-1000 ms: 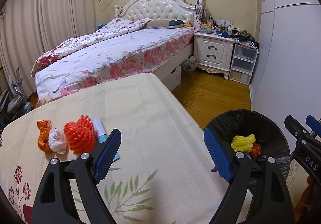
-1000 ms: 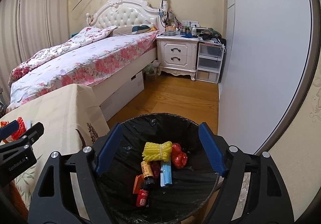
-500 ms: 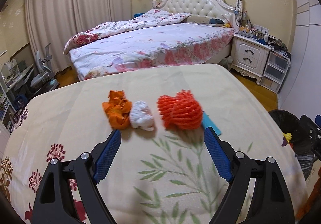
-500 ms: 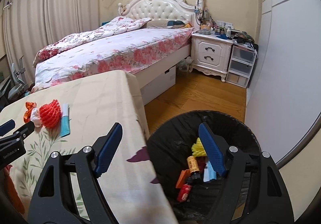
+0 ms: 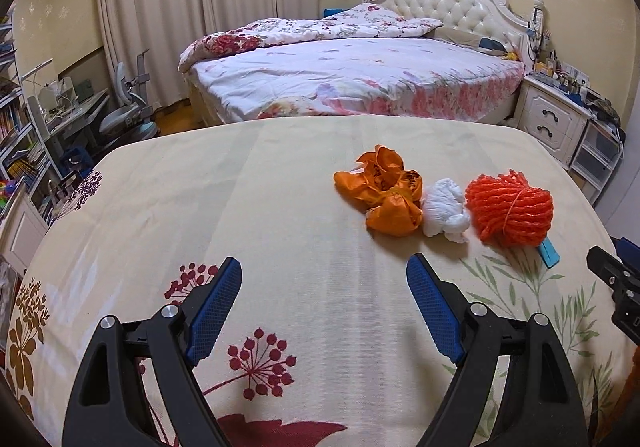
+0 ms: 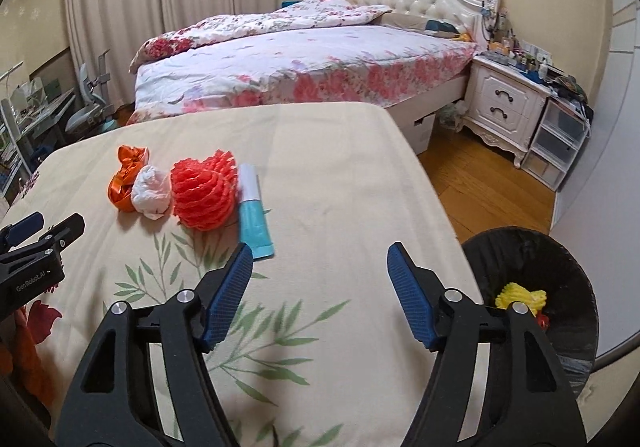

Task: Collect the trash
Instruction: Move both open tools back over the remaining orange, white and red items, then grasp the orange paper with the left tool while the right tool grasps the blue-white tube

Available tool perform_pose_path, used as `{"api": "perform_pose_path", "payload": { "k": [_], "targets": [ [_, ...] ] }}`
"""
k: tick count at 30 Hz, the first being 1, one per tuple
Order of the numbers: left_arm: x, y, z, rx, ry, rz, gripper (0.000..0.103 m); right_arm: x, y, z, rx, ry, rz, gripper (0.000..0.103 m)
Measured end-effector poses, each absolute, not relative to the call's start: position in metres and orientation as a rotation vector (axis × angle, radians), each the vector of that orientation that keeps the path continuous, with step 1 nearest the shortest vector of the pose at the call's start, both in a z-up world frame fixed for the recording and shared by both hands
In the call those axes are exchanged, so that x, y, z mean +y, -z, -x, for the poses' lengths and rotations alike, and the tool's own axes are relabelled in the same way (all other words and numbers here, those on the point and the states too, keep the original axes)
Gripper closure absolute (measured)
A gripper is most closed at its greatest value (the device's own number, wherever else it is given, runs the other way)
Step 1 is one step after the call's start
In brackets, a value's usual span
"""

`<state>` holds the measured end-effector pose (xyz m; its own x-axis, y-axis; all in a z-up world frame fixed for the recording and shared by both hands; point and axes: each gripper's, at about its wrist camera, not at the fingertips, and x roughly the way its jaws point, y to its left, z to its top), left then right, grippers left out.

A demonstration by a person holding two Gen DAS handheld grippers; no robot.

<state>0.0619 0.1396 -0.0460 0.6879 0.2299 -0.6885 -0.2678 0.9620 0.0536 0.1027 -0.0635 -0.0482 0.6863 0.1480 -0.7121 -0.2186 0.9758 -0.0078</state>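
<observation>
On the cream floral tablecloth (image 5: 280,207) lie a crumpled orange wrapper (image 5: 384,191), a white paper wad (image 5: 444,209), a red-orange foam net (image 5: 510,209) and a blue and white tube (image 6: 253,217), mostly hidden behind the net in the left wrist view. My left gripper (image 5: 324,287) is open and empty, hovering short of and left of the pile. My right gripper (image 6: 320,275) is open and empty over the table's right part, just right of the tube. The black trash bin (image 6: 560,279) stands at the table's right edge with a yellow net (image 6: 520,293) inside.
A bed with floral bedding (image 5: 360,75) stands behind the table. A white nightstand (image 6: 504,103) and plastic drawers (image 6: 560,139) are at the far right, over wooden floor (image 6: 480,183). A desk and chair (image 5: 124,115) are at the left.
Both grippers have swung left, away from the bin and toward the table. The trash pile is now in front of both. Both stay open and empty.
</observation>
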Motion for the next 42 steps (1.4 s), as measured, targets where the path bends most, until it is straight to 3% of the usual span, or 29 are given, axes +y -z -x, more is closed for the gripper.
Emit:
{"api": "perform_pose_path", "payload": {
  "k": [6, 10, 15, 40, 42],
  "targets": [
    [0.146, 0.051, -0.065, 0.779, -0.267, 0.072, 0.021, -0.036, 0.061, -0.123, 0.864, -0.239, 0.139, 0.054],
    [0.146, 0.053, -0.066, 0.784, -0.252, 0.077, 0.021, -0.027, 0.069, -0.133, 0.897, -0.250, 0.156, 0.057],
    [0.145, 0.053, -0.072, 0.784, -0.242, 0.073, 0.021, -0.028, 0.069, -0.137, 0.898, -0.245, 0.160, 0.080],
    [0.145, 0.054, -0.116, 0.788, -0.177, 0.094, 0.021, -0.049, 0.068, -0.158, 0.899, -0.173, 0.130, 0.080],
    [0.145, 0.054, -0.115, 0.788, -0.156, 0.099, 0.034, -0.049, 0.068, -0.158, 0.899, -0.172, 0.132, 0.080]
  ]
}}
